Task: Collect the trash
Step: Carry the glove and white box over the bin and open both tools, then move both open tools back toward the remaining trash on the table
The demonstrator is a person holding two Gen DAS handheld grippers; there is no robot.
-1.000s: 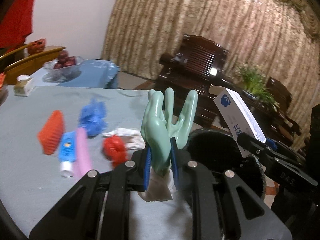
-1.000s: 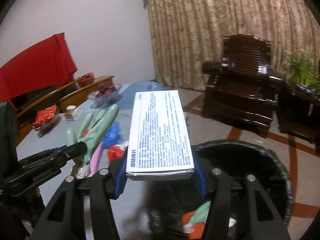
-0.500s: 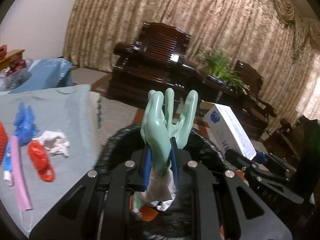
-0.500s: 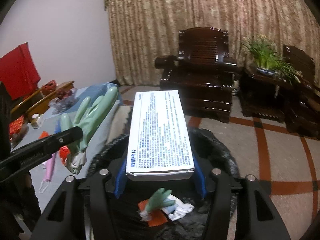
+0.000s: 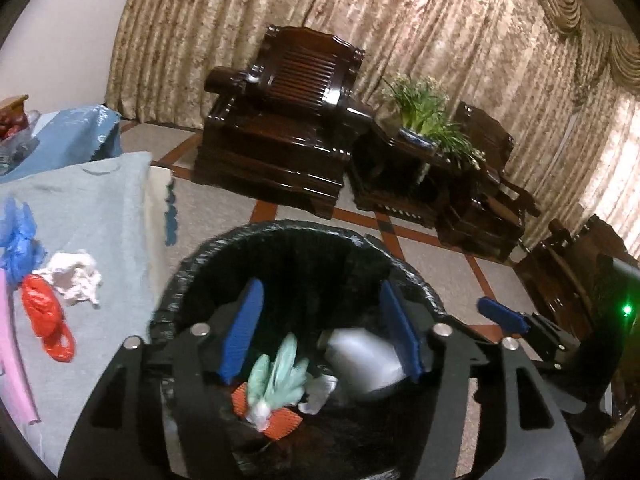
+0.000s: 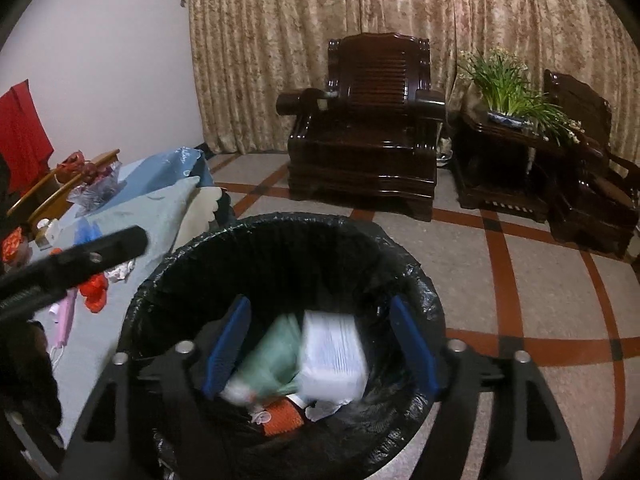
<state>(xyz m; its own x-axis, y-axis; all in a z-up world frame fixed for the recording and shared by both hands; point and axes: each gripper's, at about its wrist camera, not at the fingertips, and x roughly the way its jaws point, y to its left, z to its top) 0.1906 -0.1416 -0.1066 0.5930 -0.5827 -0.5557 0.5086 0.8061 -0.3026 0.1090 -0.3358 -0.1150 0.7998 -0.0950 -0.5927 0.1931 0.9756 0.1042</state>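
Both grippers hang over the round black-lined trash bin. The left gripper and right gripper have just opened their fingers, nothing clamped. The mint-green rubber glove and white printed carton, blurred, lie below inside the bin. Left of the bin, nearer the left gripper, a crumpled red plastic bag waits on the grey-clothed counter.

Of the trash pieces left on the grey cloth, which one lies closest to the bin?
The crumpled white tissue. It lies nearer the black bin than the red bag, the blue wad behind it, or the pink strip at the frame edge.
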